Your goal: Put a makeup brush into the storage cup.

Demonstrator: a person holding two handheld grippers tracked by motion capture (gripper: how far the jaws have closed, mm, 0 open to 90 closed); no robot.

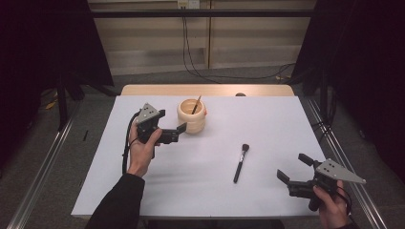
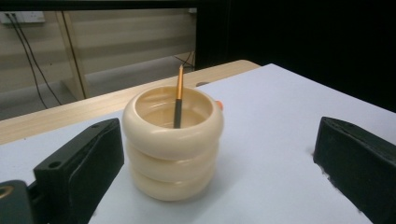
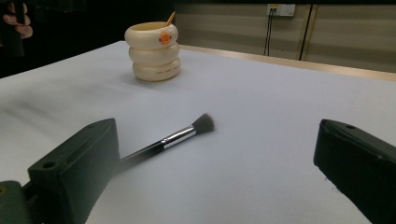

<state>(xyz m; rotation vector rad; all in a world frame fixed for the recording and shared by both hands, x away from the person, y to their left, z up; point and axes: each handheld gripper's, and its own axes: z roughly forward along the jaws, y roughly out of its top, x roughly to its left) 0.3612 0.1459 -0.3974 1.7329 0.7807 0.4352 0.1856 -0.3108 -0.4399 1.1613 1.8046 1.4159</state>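
The white-topped table (image 1: 200, 191) carries everything, its pale wooden far edge bare. Toward the far edge, left of centre, stands the cream ribbed holder shaped like three stacked rings (image 1: 192, 116), with a thin orange-and-black pencil-like stick (image 1: 196, 104) leaning inside. The left gripper (image 1: 182, 128) hovers just beside the holder, fingers (image 2: 81, 163) spread wide and empty, likely to steady it. The black-handled makeup brush with a silver ferrule (image 1: 240, 162) lies flat nearer the right front corner. The right gripper (image 1: 292, 168) waits near that corner, fingers (image 3: 74, 163) released, aimed at the brush, apparently to pick it up.
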